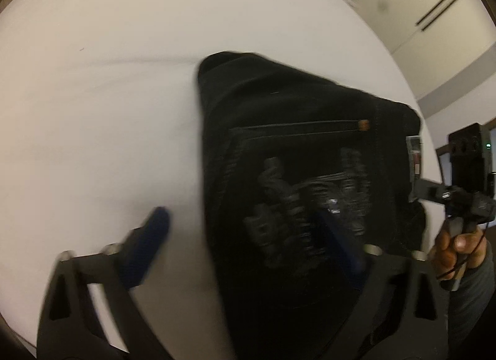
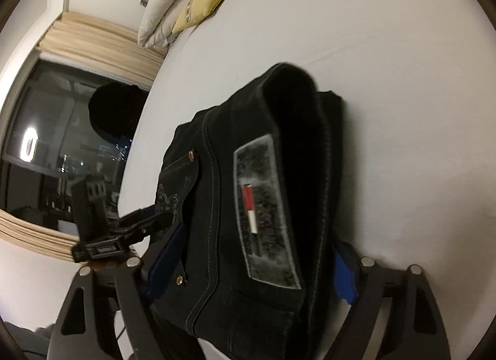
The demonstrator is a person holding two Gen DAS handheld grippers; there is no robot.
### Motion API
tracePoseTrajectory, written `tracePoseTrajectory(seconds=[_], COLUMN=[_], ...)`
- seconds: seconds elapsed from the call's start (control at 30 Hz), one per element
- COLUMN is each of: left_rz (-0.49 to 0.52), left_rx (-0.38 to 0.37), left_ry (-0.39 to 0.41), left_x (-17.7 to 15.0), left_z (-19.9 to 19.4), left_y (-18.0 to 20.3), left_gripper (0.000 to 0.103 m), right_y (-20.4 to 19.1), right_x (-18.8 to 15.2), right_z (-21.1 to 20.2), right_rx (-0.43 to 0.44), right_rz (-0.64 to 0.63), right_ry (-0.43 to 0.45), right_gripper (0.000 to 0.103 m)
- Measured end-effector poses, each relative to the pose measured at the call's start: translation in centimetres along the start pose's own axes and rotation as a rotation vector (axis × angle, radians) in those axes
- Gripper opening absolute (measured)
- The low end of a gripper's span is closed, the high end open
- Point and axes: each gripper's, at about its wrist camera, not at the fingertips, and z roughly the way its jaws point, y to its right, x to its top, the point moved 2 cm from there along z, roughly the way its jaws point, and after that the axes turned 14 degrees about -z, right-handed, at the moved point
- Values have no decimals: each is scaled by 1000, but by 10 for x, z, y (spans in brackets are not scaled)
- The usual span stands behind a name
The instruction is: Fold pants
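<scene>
Folded black pants (image 2: 266, 205) lay on the bed (image 2: 387, 81) near its front edge, straddled by the wide-apart right claw (image 2: 260, 267) and the wide-apart left claw (image 1: 248, 245); square edges before pressing.

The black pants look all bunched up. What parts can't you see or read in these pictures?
- Pants legs: left wrist view, hidden under the folded bundle.
- Waist label words: right wrist view, too blurred to read.
- Left gripper: left wrist view, motion blur; the right-hand finger is lost against the dark cloth.
- Right gripper fingertips: right wrist view, hidden by the pants.
- Bed edges: both views, cut off by the fisheye rim.
</scene>
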Motion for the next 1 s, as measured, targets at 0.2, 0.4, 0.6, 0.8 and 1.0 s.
tracePoseTrajectory(seconds=[0.2, 0.4, 0.6, 0.8, 1.0], left_rz=[17, 31, 93, 143, 136], left_rx=[9, -24, -5, 44, 122], left_ry=[0, 44, 147, 227, 231], left_x=[7, 16, 36, 74, 103], left_z=[0, -16, -51, -59, -6], left_y=[11, 26, 50, 76, 90], left_gripper=[41, 18, 17, 17, 18], right_y=[11, -24, -68, -75, -34], right_x=[-7, 2, 21, 50, 74], right_z=[-12, -21, -47, -64, -44], right_rx=[-46, -166, -243, -294, -319], right_rz=[33, -104, -258, -304, -252], right_ry=[27, 49, 112, 167, 136], right_gripper=[34, 23, 22, 21, 21])
